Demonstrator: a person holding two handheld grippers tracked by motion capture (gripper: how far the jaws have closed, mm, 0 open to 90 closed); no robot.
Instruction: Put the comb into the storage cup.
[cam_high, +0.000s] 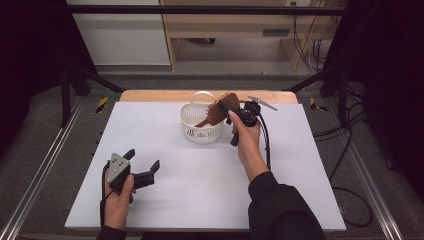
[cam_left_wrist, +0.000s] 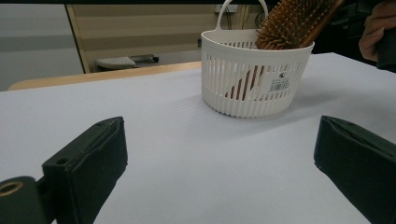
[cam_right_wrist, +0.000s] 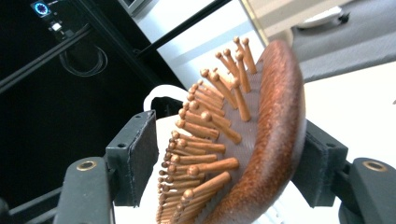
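Right gripper (cam_right_wrist: 224, 154) has its 2 jaws loose around the wooden hairbrush (cam_right_wrist: 261, 140), which leans in the white basket (cam_high: 201, 129).

Basket (cam_high: 201, 131): on the table (cam_high: 165, 145), far centre, ahead of me.
Hairbrush (cam_high: 220, 109): handle down in the basket, head leaning right.
My right gripper (cam_high: 243, 114): just right of the basket.
My left gripper (cam_high: 145, 167): near left.
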